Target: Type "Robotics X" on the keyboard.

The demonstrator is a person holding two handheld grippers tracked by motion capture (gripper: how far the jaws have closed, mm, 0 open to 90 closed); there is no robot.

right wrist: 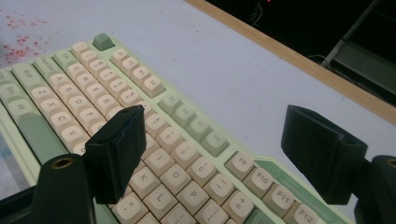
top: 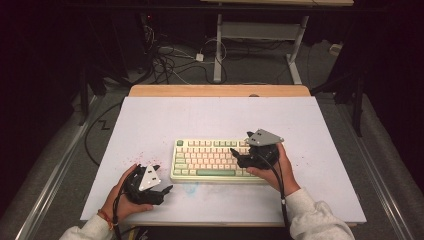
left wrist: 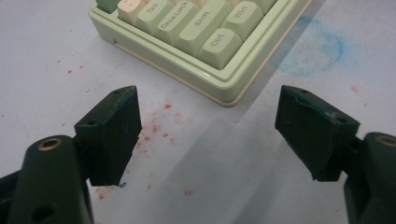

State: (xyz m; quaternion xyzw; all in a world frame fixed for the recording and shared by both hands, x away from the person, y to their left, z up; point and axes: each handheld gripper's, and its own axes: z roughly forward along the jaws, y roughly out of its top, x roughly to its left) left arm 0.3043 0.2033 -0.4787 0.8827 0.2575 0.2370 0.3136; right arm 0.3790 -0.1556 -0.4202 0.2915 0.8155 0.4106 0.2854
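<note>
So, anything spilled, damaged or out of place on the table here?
Yes: red speckles stain the white table cover left of the keyboard, and a faint blue smudge sits off its front left corner. The keyboard itself lies straight and looks intact.

Green-and-cream keyboard (top: 212, 159), black tongs (top: 235, 152)

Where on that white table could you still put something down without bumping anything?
The widest bare stretch lies beyond the keyboard, up to the wooden edge. The far left and far right sides of the white board are also free. It is crowded near the person: the left tool and right tool flank the keyboard.
</note>
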